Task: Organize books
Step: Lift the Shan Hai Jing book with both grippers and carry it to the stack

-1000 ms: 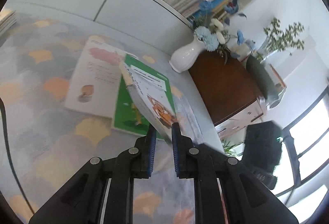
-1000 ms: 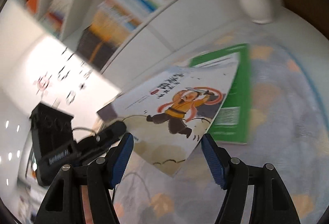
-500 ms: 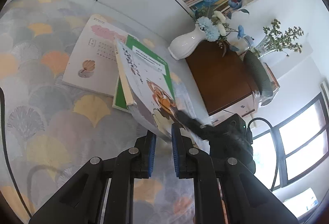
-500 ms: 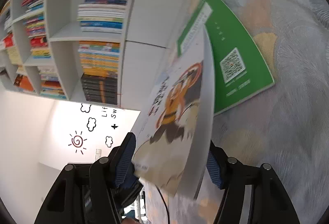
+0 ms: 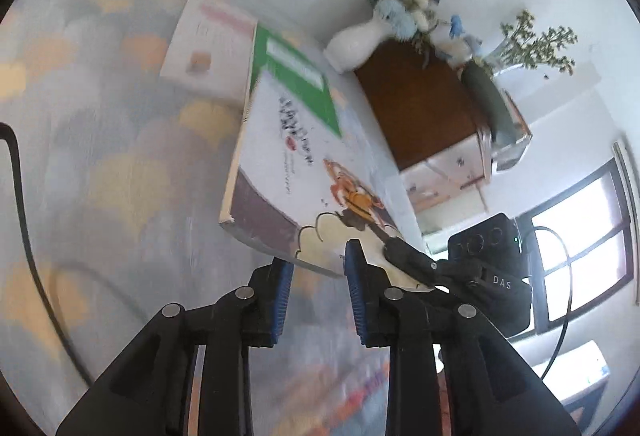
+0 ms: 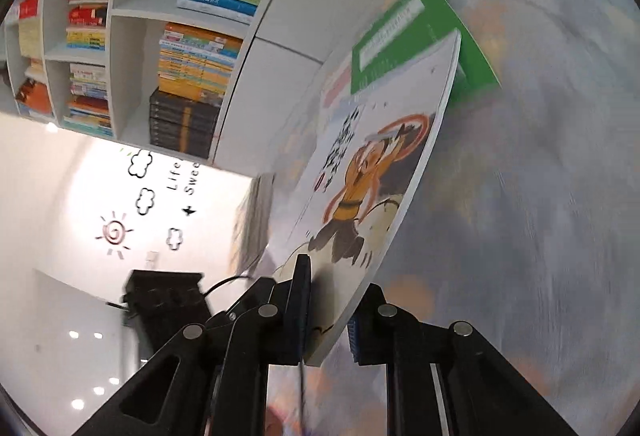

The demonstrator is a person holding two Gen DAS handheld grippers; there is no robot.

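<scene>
Handover is the risk here, judged one view after another

Left wrist view: the left gripper (image 5: 317, 276) has its jaws opening, with the near edge of the cartoon-cover book (image 5: 304, 172) between the blue pads; the gap looks wider than the book's edge, so the pads seem no longer to press on it. The book hangs tilted above the patterned tablecloth (image 5: 100, 164), its far end over the green book (image 5: 296, 76), which lies flat near the cloth's far edge, overlapping the white-and-pink book (image 5: 208, 36). The right gripper's black fingers reach in to the book's near right corner. If the left lets go before the right holds firmly, the book could swing down and knock the flat ones askew.

Right wrist view: the right gripper (image 6: 328, 308) is clamped on the book's near corner, the cover bowing away toward the bookshelf (image 6: 132, 36). A corner pinch on a floppy paperback invites sagging, twisting or slipping out; blur suggests quick motion, which would worsen that. The white vase (image 5: 356, 40) stands by the cloth's far corner, within reach of a swinging book
</scene>
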